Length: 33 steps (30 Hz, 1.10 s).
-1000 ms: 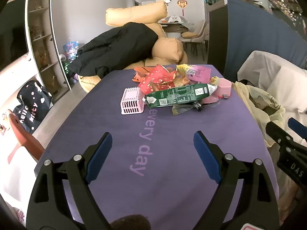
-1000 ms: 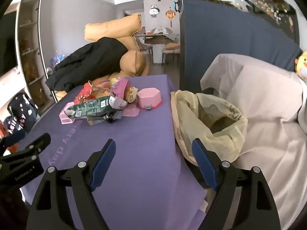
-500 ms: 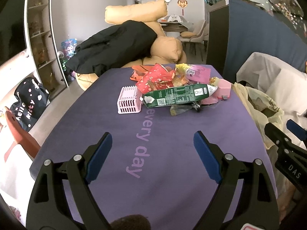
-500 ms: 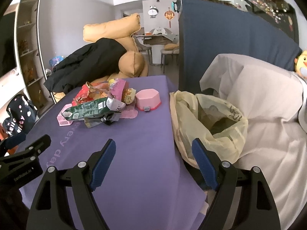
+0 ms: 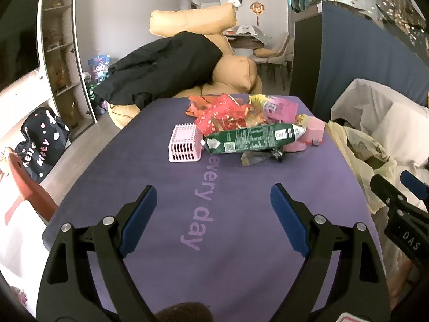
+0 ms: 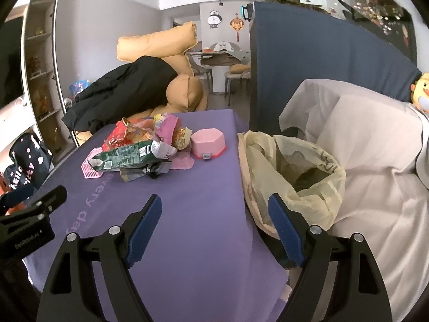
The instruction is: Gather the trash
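Purple cloth printed with "every day" covers the tabletop (image 5: 150,161), with a living room beyond it: tan cushions (image 5: 193,24) under a black coat (image 5: 161,64), and shelving to the left.

Left gripper (image 5: 211,201): jaws spread wide apart, holding nothing, hovering over the near part of the tabletop. Directly ahead of it, at the far end, lies the trash pile (image 5: 241,123). A green wrapper (image 5: 252,141) lies lengthwise across the pile's near side, with red wrappers (image 5: 222,115) and a pink packet (image 5: 281,108) behind it. A pink slatted basket (image 5: 185,145) sits just left of the green wrapper, touching the pile. A pink box (image 5: 312,128) sits at the pile's right edge.

Right gripper (image 6: 214,214): jaws likewise wide apart and empty, positioned over the tabletop's near right edge. The trash pile (image 6: 142,145) lies ahead and to its left, with the pink box (image 6: 209,145) nearest its centreline. A yellowish plastic bag (image 6: 308,201) hangs open just ahead and to the right of this gripper, against the tabletop's right edge, with dark contents inside that cannot be identified. White bedding (image 6: 375,161) lies further right, with a dark blue panel (image 6: 308,61) behind.

Each gripper's body is partly visible at the edge of the other's view.
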{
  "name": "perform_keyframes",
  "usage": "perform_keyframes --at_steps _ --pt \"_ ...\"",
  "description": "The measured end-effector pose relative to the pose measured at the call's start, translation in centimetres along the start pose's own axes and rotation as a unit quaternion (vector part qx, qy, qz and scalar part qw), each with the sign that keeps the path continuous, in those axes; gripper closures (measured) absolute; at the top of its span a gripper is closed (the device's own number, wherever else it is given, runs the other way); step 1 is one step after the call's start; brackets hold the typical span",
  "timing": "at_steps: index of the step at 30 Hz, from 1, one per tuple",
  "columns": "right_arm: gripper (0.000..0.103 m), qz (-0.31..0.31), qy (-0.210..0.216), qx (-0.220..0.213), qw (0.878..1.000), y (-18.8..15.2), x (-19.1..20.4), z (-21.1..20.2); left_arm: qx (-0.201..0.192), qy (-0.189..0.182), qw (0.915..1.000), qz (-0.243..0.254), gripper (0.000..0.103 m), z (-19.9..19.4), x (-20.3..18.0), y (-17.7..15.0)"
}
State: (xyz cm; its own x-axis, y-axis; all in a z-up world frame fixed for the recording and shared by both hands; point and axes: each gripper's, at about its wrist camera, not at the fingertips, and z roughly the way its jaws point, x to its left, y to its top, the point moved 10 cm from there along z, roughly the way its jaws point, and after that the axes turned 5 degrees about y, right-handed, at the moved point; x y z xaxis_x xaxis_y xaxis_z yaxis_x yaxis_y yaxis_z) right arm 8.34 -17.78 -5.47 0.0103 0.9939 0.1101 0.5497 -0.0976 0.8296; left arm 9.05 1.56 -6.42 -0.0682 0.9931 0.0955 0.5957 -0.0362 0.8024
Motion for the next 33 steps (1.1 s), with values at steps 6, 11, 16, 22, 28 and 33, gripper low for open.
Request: perform_keyframes --at_steps 6,11,16,22,28,33 --pt "0.025 -0.007 -0.003 0.003 1.0 -0.48 0.03 -0.1 0.01 -0.005 0.9999 0.001 0.02 0.1 -0.18 -0.59" --pt "0.025 -0.001 -0.005 -0.001 1.0 -0.41 -0.49 -0.48 0.006 -0.005 1.0 0.003 0.02 -0.19 -0.25 -0.43" --pt "0.025 -0.005 -0.004 -0.005 1.0 -0.24 -0.26 -0.67 0.004 -0.004 1.0 0.004 0.02 -0.3 -0.21 -0.43" --pt "0.025 -0.009 -0.006 -0.005 1.0 -0.2 -0.05 -0.68 0.006 -0.004 1.0 0.002 0.02 -0.29 -0.09 -0.42" --pt "0.025 -0.01 -0.005 -0.006 1.0 -0.19 -0.04 -0.69 0.005 -0.004 1.0 0.002 0.02 -0.3 -0.1 -0.39" --pt "0.025 -0.009 -0.006 -0.008 1.0 -0.03 -0.11 -0.89 0.004 -0.004 1.0 0.002 0.02 -0.31 -0.12 -0.3"
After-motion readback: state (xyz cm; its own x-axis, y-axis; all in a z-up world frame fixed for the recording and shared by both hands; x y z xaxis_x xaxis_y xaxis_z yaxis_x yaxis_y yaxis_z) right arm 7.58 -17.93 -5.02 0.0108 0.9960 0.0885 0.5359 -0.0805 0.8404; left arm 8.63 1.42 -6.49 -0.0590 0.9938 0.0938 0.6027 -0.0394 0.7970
